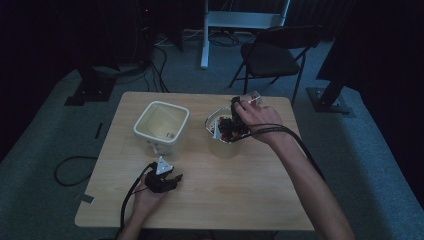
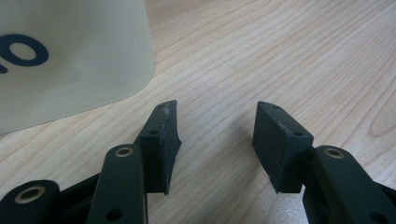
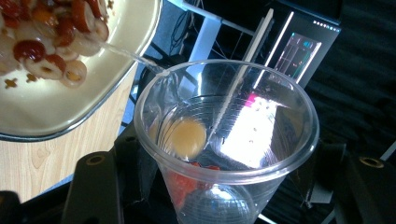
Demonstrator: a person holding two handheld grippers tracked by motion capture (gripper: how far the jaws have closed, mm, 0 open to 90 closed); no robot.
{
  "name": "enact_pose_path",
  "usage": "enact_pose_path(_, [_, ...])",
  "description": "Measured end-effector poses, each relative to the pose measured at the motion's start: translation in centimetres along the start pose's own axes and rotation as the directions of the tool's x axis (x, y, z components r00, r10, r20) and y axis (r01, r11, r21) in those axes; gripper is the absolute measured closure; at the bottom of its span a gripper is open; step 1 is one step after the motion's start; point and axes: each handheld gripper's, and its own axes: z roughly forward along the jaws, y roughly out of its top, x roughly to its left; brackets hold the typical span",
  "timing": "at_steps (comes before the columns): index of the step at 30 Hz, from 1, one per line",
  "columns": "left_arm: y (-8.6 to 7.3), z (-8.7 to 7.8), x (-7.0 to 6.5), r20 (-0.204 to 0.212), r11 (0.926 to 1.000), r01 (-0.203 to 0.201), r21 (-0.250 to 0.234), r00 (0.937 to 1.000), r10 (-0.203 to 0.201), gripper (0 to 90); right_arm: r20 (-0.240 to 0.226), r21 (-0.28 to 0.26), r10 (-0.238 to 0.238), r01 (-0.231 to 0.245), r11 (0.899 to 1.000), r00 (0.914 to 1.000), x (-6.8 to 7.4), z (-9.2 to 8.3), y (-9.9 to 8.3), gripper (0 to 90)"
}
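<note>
Clear cup (image 3: pixel 229 140) base hidden by right hand-held gripper (image 3: pixel 224 186).

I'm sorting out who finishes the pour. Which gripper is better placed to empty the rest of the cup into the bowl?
The right gripper: it is shut on the clear cup, tilted at the bowl of fruit. The left gripper rests open on the table beside the square container.

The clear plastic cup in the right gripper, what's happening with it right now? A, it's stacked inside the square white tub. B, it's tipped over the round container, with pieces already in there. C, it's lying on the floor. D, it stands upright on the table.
B: the right gripper holds the clear cup tilted at the rim of the round container, which holds red and pale pieces.
</note>
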Motion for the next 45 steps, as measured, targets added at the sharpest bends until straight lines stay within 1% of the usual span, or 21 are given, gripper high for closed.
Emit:
enact_pose_path(1, [0.0, 0.0, 0.0, 0.000, 1.0000, 0.000, 0.000, 1.0000, 0.000, 51.3, 0.003, -0.005, -0.006, 0.006, 1.000, 1.0000, 0.0, 0.0, 0.1, 34.4])
enact_pose_path(5, [0.0, 0.0, 0.0, 0.000, 1.0000, -0.002, 0.002, 1.0000, 0.002, 51.3, -0.003, 0.013, -0.010, 0.010, 1.000, 0.9999, 0.0, 0.3, -0.1, 34.3])
enact_pose_path(10, [0.0, 0.0, 0.0, 0.000, 1.0000, -0.001, 0.001, 1.0000, 0.001, 51.3, 0.005, -0.020, 0.002, -0.002, 1.000, 1.0000, -0.1, -0.4, 0.2, 34.4])
enact_pose_path(13, [0.0, 0.0, 0.0, 0.000, 1.0000, -0.001, 0.001, 1.0000, 0.001, 51.3, -0.005, 0.003, 0.022, -0.022, 1.000, 0.9998, -0.4, -0.1, -0.1, 34.4])
enact_pose_path(16, [0.0, 0.0, 0.0, -0.001, 1.0000, 0.000, 0.000, 1.0000, 0.000, 51.3, 0.003, -0.012, -0.001, 0.001, 1.000, 1.0000, 0.0, -0.2, -0.1, 34.5])
enact_pose_path(19, [0.0, 0.0, 0.0, -0.001, 1.0000, 0.000, 0.000, 1.0000, 0.000, 51.3, -0.006, 0.014, 0.010, -0.010, 1.000, 0.9999, -0.1, -0.1, -0.2, 34.4])
enact_pose_path(20, [0.0, 0.0, 0.0, -0.001, 1.0000, 0.000, 0.000, 1.0000, 0.000, 51.3, 0.000, 0.002, 0.015, -0.015, 1.000, 0.9999, 0.0, -0.2, -0.2, 34.4])
enact_pose_path(22, [0.0, 0.0, 0.0, 0.000, 1.0000, 0.001, 0.001, 1.0000, -0.001, 51.3, 0.002, -0.023, -0.007, 0.007, 1.000, 1.0000, 0.2, -0.7, 0.2, 34.7])
enact_pose_path(23, [0.0, 0.0, 0.0, -0.001, 1.0000, 0.000, 0.001, 1.0000, 0.000, 51.2, 0.005, -0.024, -0.009, 0.009, 1.000, 0.9999, 0.2, -0.7, 0.2, 34.7])
enact_pose_path(26, [0.0, 0.0, 0.0, -0.001, 1.0000, 0.000, 0.000, 1.0000, 0.000, 51.2, 0.001, 0.008, 0.027, -0.027, 1.000, 0.9996, -0.2, -0.2, -0.1, 34.6])
enact_pose_path(27, [0.0, 0.0, 0.0, -0.001, 1.0000, 0.000, 0.000, 1.0000, 0.000, 51.2, -0.001, 0.006, 0.025, -0.025, 1.000, 0.9997, -0.1, -0.2, 0.0, 34.6])
enact_pose_path(29, [0.0, 0.0, 0.0, -0.001, 1.0000, 0.001, 0.000, 1.0000, -0.001, 51.2, -0.004, -0.022, 0.008, -0.008, 1.000, 1.0000, 0.2, -0.6, 0.2, 34.7])
enact_pose_path(32, [0.0, 0.0, 0.0, -0.001, 1.0000, 0.002, -0.002, 1.0000, -0.002, 51.2, -0.003, -0.014, 0.045, -0.045, 0.999, 0.9990, 0.0, -0.4, 0.1, 34.7])
enact_pose_path(33, [0.0, 0.0, 0.0, -0.001, 1.0000, 0.003, -0.002, 1.0000, -0.003, 51.3, -0.006, -0.010, 0.049, -0.049, 0.999, 0.9988, 0.0, -0.3, 0.1, 34.6])
enact_pose_path(34, [0.0, 0.0, 0.0, -0.001, 1.0000, 0.003, -0.002, 1.0000, -0.003, 51.2, -0.009, -0.019, 0.037, -0.038, 0.999, 0.9993, 0.2, -0.3, 0.1, 34.7])
enact_pose_path(37, [0.0, 0.0, 0.0, -0.001, 1.0000, 0.003, -0.003, 1.0000, -0.003, 51.2, -0.010, -0.010, 0.034, -0.034, 0.999, 0.9994, 0.4, -0.2, 0.1, 34.7])
enact_pose_path(38, [0.0, 0.0, 0.0, -0.001, 1.0000, 0.003, -0.002, 1.0000, -0.003, 51.2, -0.017, -0.008, 0.019, -0.020, 1.000, 0.9997, 0.5, -0.2, 0.1, 34.7])
enact_pose_path(41, [0.0, 0.0, 0.0, -0.001, 1.0000, 0.003, -0.002, 1.0000, -0.003, 51.2, -0.024, 0.005, 0.028, -0.028, 1.000, 0.9993, 0.4, -0.1, 0.0, 34.6])
enact_pose_path(42, [0.0, 0.0, 0.0, -0.001, 1.0000, 0.003, -0.002, 1.0000, -0.003, 51.2, -0.025, 0.002, 0.017, -0.017, 1.000, 0.9995, 0.5, -0.1, 0.0, 34.6])
enact_pose_path(43, [0.0, 0.0, 0.0, -0.002, 1.0000, 0.003, -0.003, 1.0000, -0.003, 51.3, -0.016, -0.008, 0.027, -0.027, 1.000, 0.9995, 0.5, -0.1, -0.1, 34.7])
enact_pose_path(45, [0.0, 0.0, 0.0, -0.002, 1.0000, 0.003, -0.003, 1.0000, -0.003, 51.2, -0.020, 0.003, 0.062, -0.062, 0.998, 0.9979, 0.1, 0.0, -0.2, 34.7])
